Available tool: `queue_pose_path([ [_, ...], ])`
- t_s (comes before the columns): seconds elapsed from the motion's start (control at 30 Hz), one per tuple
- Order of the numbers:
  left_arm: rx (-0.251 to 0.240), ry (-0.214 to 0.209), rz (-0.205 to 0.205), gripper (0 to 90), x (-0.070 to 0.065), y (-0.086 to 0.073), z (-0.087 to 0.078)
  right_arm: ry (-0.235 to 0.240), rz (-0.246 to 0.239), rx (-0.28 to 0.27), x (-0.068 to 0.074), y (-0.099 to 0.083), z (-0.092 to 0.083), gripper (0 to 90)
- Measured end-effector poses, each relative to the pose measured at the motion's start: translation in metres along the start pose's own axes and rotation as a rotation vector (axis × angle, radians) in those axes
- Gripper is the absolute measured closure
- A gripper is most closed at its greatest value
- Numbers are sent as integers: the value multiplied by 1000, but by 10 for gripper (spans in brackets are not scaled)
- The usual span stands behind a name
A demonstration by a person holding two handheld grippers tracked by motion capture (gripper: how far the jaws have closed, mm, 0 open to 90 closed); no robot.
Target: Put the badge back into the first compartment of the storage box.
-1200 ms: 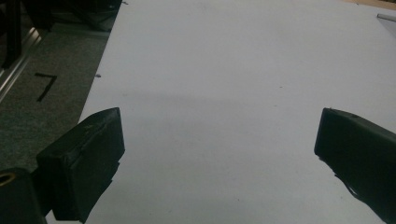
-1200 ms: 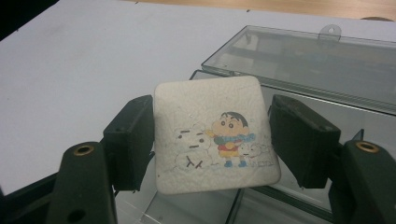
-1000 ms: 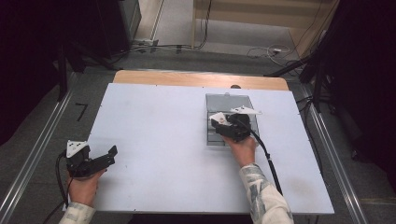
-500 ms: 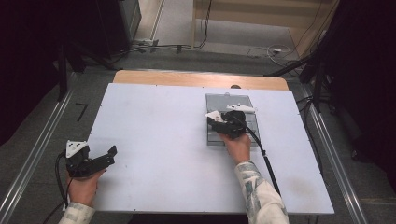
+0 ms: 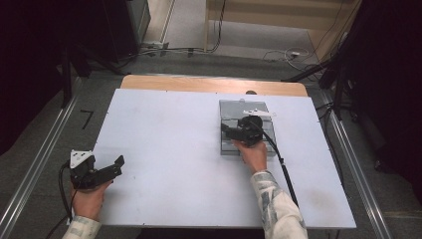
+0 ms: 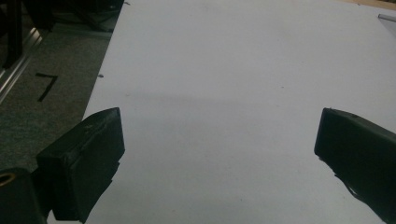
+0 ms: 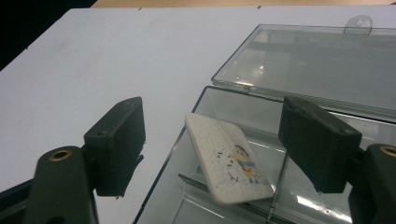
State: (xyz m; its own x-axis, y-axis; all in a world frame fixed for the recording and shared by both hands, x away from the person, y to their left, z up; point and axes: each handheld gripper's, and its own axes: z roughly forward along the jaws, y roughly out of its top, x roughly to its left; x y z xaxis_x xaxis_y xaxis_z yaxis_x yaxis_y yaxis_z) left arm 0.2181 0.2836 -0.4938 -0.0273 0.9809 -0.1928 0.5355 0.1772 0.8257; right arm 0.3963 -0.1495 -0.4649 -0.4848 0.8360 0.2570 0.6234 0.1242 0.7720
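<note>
The white worktop (image 5: 174, 149) takes up the middle of the high view, with a strip of bare wood along its far edge and grey floor (image 5: 45, 129) around it; cables lie on the floor at the top of the frame, and a black mark sits on the floor left of the worktop. A clear plastic box (image 5: 246, 112) lies open on the worktop right of centre in the high view. In the right gripper view its lid (image 7: 317, 60) lies folded back flat across the upper right of the frame, with a small hanging tab on its far edge, and the tray (image 7: 224, 112) spreads below it. The right gripper (image 5: 230, 133) is above the box's near left part in the high view, held by a hand (image 5: 253, 154) in a patterned sleeve, its cable trailing toward the lower right. Its jaws stand well apart, empty, either side of a white card (image 7: 226, 158) with a small cartoon figure printed on it. The card lies tilted in the tray, its near end resting on a divider, at lower centre of the right gripper view. The left gripper (image 5: 118, 164) is at the lower left of the high view, over the worktop's near left corner, jaws wide apart and holding nothing.
</note>
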Motion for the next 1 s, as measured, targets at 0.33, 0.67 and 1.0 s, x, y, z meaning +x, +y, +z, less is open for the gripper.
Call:
queue_pose_path([
  [0.33,0,3,2,17,-1,0,0,-19,-62,16,2,0,-9,196],
  [0.67,0,3,2,17,0,-1,-1,-15,-82,24,5,0,-17,189],
  [1.0,1,3,4,17,0,-1,-1,-30,-105,37,4,-4,-22,182],
])
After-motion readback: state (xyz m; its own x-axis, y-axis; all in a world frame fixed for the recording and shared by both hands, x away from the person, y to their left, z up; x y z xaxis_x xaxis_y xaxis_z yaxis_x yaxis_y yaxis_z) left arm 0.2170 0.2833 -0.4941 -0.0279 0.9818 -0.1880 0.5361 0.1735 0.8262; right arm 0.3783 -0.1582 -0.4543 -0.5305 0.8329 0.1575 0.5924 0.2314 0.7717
